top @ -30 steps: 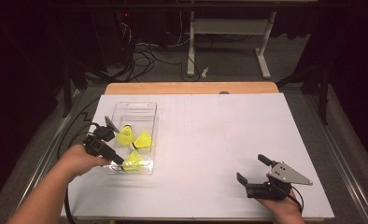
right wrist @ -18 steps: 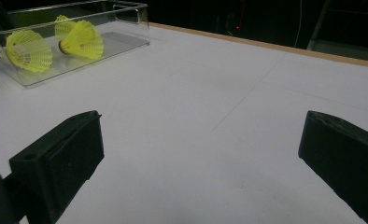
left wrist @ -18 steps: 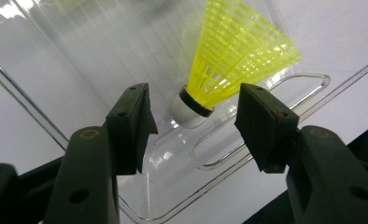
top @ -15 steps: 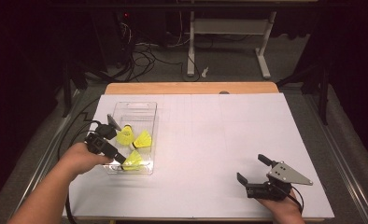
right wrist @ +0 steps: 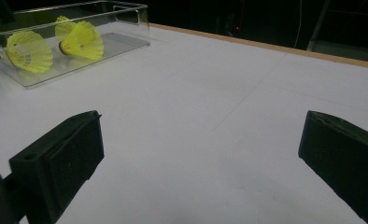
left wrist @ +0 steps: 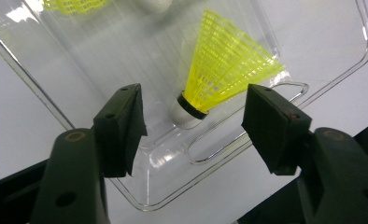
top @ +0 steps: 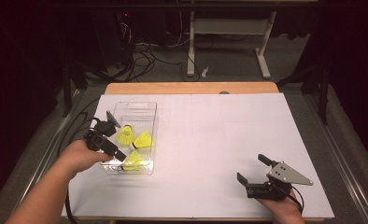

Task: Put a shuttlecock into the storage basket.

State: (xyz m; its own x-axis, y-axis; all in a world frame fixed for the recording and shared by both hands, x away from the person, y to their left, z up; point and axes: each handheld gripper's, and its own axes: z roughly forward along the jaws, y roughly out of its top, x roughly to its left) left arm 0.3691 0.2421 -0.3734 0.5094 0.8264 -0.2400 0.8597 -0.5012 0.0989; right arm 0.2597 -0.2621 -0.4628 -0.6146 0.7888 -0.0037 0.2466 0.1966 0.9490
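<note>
My left gripper (top: pixel 113 140) hangs over the near end of the clear plastic tray (top: pixel 142 105), at the left side of the white table sheet (top: pixel 219 135). Its jaws stand spread and have just been opening. Neither pad presses on anything. In the left gripper view, the nearest yellow shuttlecock (left wrist: pixel 222 70) lies on the tray floor between the two pads, free of both. Its white cork tip sits in the gap and its skirt fans up and away toward the right pad. The high view shows the same shuttlecock (top: pixel 134 160) at the tray's near end, with two more shuttlecocks (top: pixel 143 140) just beyond it, close together.

My right gripper (top: pixel 259 175) rests at the near right part of the sheet, well apart from the tray. Its jaws are spread wide, with bare sheet between them and nothing held.

The far shuttlecocks are cut off by the top edge in the left gripper view. In the high view, my left gripper covers part of the tray's left wall.
</note>
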